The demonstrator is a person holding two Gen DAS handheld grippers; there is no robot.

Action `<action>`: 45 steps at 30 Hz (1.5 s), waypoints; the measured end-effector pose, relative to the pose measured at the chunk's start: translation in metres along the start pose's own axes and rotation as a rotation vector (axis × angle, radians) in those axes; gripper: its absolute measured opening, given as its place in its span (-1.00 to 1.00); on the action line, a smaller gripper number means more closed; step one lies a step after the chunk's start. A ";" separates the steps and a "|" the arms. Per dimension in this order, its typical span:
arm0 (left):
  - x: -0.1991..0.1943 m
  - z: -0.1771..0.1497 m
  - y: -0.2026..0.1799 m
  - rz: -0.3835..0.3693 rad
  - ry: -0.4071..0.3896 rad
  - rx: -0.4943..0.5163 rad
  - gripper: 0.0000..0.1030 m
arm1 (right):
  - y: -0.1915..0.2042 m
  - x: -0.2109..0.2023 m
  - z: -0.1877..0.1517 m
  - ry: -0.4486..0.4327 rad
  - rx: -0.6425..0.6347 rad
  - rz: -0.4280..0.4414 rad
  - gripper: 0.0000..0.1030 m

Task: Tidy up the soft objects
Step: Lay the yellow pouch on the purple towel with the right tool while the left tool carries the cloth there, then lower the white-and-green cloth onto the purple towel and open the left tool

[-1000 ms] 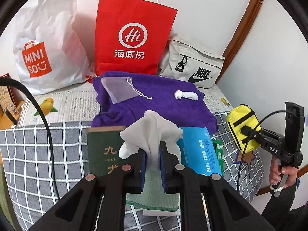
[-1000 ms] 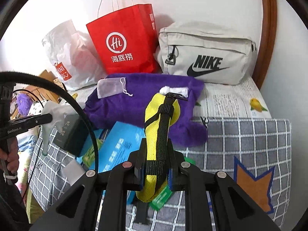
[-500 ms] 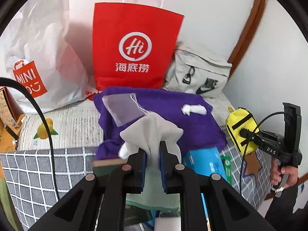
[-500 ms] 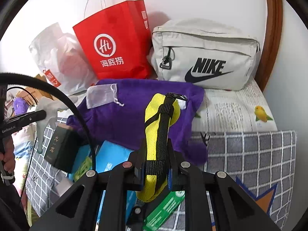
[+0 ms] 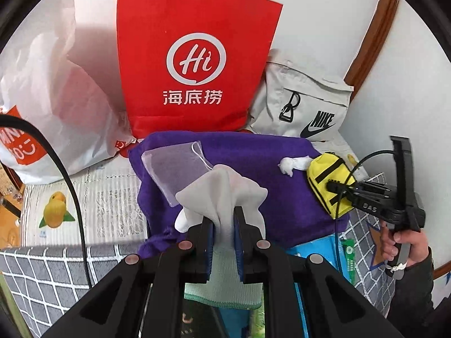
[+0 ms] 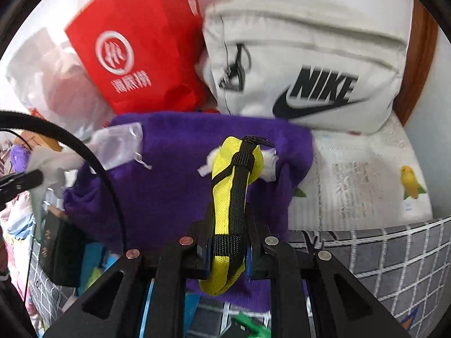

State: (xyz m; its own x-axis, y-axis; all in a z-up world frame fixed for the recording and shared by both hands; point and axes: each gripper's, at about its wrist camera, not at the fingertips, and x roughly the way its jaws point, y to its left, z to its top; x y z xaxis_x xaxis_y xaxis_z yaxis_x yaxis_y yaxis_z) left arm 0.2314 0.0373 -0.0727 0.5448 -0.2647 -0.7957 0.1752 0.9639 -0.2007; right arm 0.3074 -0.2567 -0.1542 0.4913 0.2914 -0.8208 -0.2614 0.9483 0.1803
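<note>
My left gripper is shut on a grey-and-white glove, whose green cuff hangs below the fingers. It hovers over the near edge of a purple towel spread on the bed. My right gripper is shut on a small yellow pouch with black straps, held above the same purple towel. In the left wrist view the yellow pouch shows at the right, over the towel's right edge. On the towel lie a sheer drawstring bag and a white knotted cloth.
Against the wall stand a red paper bag, a white plastic bag and a beige Nike bag. A blue packet, a green packet and a dark book lie on the grey checked cover. A person's hand holds the right gripper.
Both grippers have moved forward toward the purple towel and the bags, still holding the glove and the yellow pouch. The yellow pouch now hangs over the towel's right part.
</note>
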 end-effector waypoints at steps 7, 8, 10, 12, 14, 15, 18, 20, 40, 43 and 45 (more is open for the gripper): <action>0.019 0.006 0.010 0.010 0.019 -0.005 -0.75 | -0.004 0.031 -0.006 0.062 0.023 0.031 -0.67; 0.023 0.007 0.013 0.013 0.018 -0.018 -0.75 | -0.004 0.031 -0.006 0.064 0.025 0.035 -0.67; 0.028 0.008 0.016 0.013 0.016 -0.029 -0.75 | -0.006 0.031 -0.007 0.068 0.029 0.030 -0.66; 0.034 0.010 0.018 0.010 0.018 -0.043 -0.75 | -0.004 0.031 -0.007 0.071 0.021 0.031 -0.65; 0.041 0.013 0.018 -0.003 0.023 -0.045 -0.75 | -0.003 0.031 -0.008 0.070 0.017 0.028 -0.59; 0.044 0.015 0.018 -0.002 0.025 -0.040 -0.75 | -0.003 0.032 -0.008 0.074 0.016 0.027 -0.59; 0.054 0.019 0.014 0.012 0.033 -0.021 -0.75 | -0.005 0.032 -0.006 0.080 0.028 0.046 -0.58; 0.063 0.021 0.011 0.025 0.047 -0.002 -0.75 | -0.006 0.030 -0.005 0.082 0.026 0.042 -0.45; 0.106 0.018 0.009 0.122 0.195 -0.005 0.04 | -0.012 -0.061 -0.039 -0.027 0.028 -0.011 0.11; 0.095 0.017 0.008 0.167 0.177 -0.008 0.15 | -0.016 -0.062 -0.057 0.012 0.031 -0.038 0.11; 0.085 0.016 0.009 0.165 0.164 -0.026 0.15 | -0.023 -0.063 -0.070 0.022 0.053 -0.035 0.11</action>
State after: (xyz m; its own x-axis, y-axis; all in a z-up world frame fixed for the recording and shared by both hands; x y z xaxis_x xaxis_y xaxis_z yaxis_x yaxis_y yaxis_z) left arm 0.2921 0.0231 -0.1332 0.4236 -0.0969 -0.9007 0.0722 0.9947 -0.0731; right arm 0.2239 -0.3053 -0.1447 0.4811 0.2556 -0.8386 -0.1999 0.9633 0.1789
